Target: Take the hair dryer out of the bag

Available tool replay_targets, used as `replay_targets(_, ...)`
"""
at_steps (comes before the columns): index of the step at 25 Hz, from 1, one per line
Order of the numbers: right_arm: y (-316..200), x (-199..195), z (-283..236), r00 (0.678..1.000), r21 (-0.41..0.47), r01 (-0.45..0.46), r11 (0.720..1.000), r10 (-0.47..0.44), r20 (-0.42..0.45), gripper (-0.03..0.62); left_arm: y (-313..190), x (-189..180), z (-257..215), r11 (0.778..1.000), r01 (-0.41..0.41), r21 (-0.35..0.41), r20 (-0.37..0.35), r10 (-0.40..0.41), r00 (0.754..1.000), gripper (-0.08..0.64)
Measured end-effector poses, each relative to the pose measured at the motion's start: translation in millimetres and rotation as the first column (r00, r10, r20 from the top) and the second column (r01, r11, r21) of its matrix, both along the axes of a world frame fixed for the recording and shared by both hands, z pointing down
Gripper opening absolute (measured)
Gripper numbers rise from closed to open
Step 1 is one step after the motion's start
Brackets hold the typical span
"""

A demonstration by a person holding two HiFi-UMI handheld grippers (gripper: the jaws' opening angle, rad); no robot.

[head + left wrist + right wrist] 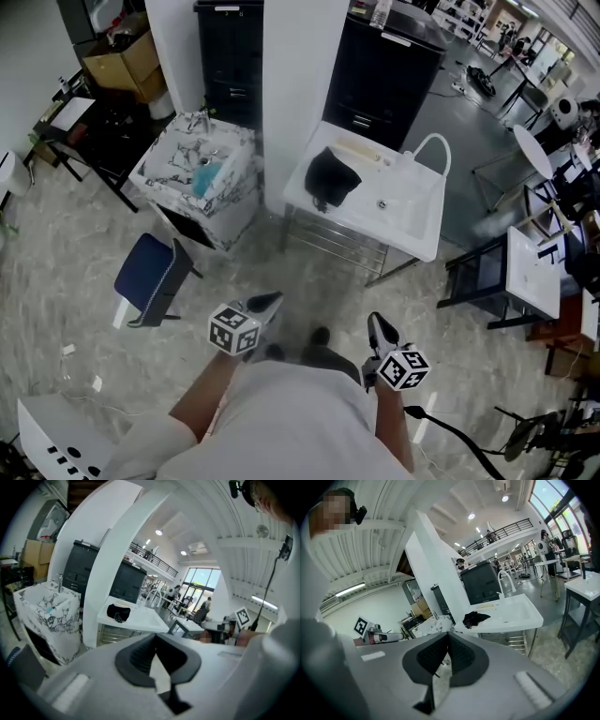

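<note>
A person, seen from above, stands on a pale marbled floor (75, 309) with a gripper in each hand. The left gripper (270, 301) and the right gripper (377, 324) both point forward, each with its jaws pressed together and nothing between them. Ahead, well apart from both, a white desk (412, 220) carries a slumped black bag (333, 178) near its left end. The hair dryer is not visible and is presumably inside the bag.

The step in hand looks like the approach. To do it well, come up square to the desk and spread the jaws before arriving. Pin the bag's rim open with one gripper and reach in with the other, so the bag does not lift with the dryer.

No brand, label or writing can be read. The cubes (232, 330) on the grippers bear only black-and-white square markers.
</note>
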State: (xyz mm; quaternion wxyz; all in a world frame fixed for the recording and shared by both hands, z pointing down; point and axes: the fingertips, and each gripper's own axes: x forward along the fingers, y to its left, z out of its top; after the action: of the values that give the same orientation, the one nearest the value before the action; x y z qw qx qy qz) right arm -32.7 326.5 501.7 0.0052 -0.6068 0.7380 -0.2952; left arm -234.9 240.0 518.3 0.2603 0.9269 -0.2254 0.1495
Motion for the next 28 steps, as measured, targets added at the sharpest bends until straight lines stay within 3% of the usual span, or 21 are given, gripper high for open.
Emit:
replay_targets(7, -24.3, 6.8, 6.3, 1.000, -0.007, 0.026, 1.000, -0.026, -0.004, 0.005, -17.2, 4.2, 6.7, 1.000, 0.021, -0.004, 0.006, -0.021, 1.000, 0.000)
replay_targets(15, -89.4, 15.5, 17.7, 0.994, -0.008, 0.104, 0.995, -0.103, 0.025, 0.005, -62.9, 13.8, 8.5, 0.996, 0.088, -0.008, 0.033, -0.087, 0.996, 0.000)
replay_targets(28, -197.4, 86.5, 23.6, 0.982, -0.031, 0.184, 0.982, -0.183, 0.044, 0.005, -157.0, 78.2, 11.6, 0.987, 0.159, -0.021, 0.064, -0.158, 0.985, 0.000)
